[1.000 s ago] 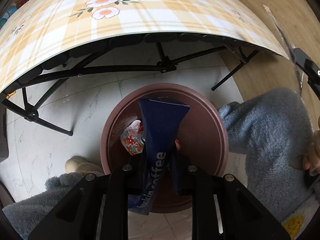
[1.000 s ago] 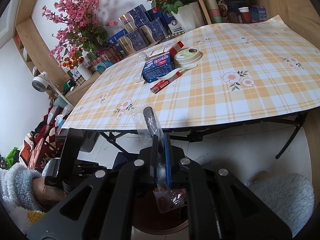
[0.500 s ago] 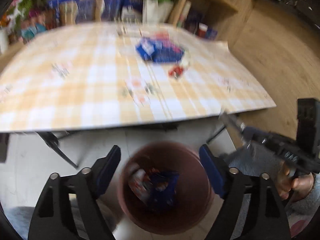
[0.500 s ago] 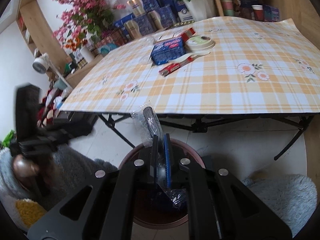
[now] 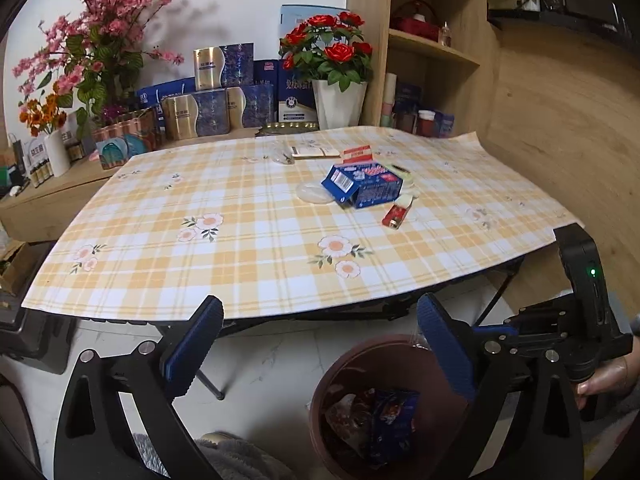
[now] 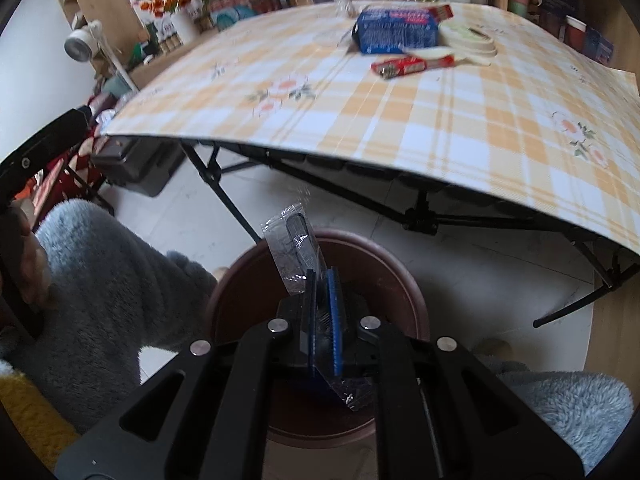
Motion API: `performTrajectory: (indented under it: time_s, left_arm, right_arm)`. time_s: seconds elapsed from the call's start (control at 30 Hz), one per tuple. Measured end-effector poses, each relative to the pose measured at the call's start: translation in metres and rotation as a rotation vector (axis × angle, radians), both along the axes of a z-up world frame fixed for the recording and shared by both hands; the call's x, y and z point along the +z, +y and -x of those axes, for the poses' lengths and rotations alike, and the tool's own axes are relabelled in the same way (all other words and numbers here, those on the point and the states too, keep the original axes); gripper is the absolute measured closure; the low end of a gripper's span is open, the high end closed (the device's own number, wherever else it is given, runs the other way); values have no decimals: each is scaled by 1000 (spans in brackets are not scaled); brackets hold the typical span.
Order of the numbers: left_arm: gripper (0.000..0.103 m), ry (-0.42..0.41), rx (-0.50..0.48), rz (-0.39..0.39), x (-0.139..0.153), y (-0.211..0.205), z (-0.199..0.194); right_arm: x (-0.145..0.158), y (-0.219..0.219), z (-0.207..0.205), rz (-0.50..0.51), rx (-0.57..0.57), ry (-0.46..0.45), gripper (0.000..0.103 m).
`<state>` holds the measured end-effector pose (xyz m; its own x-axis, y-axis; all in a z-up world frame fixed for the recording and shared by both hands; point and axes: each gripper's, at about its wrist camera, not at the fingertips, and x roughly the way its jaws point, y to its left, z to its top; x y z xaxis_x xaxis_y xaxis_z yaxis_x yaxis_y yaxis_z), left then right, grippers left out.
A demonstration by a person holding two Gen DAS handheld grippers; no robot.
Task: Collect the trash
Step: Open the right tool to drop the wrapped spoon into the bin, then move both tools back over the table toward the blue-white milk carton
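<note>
Both tongs hang near the brown bin on the floor. Left gripper is spread wide with nothing between its blue pads, just above and behind the bin's rim. Right gripper is pressed together on a clear plastic wrapper, directly over the bin's mouth. Inside the bin lie a blue packet and what looks like a crumpled printed wrapper beside it. Beyond the bin, on the checked table, sit a blue box and a red packet.
</note>
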<state>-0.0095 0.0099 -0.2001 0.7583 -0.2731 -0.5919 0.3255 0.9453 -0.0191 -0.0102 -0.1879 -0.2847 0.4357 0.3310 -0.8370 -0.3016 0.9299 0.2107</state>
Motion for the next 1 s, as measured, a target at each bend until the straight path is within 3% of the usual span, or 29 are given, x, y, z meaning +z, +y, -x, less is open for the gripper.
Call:
performTrajectory:
  time_s: [0.23,0.5,0.57,0.63,0.8,1.0]
  left_arm:
    - [8,-19,40,-27,-5,-2,4]
    - [8,10,86,36,-6,13,-2]
    - [8,13,95,45,-6,15,-2]
    - [8,15,104,54,-6,17,-2]
    - [7,15,117,61,-5,19,-1]
    - [7,13,119,66,-4,21,0]
  right_arm:
    - [-7,-2,-1,19,-10,28,93]
    - [-14,4,0,52,0,56,87]
    - [-13,4,0,55,0,52,76]
    - [-10,3,1,54,-1,37,51]
    - [-4,-1,2,49,-23,8,19]
    - [9,-13,4,38,-76,-43,7]
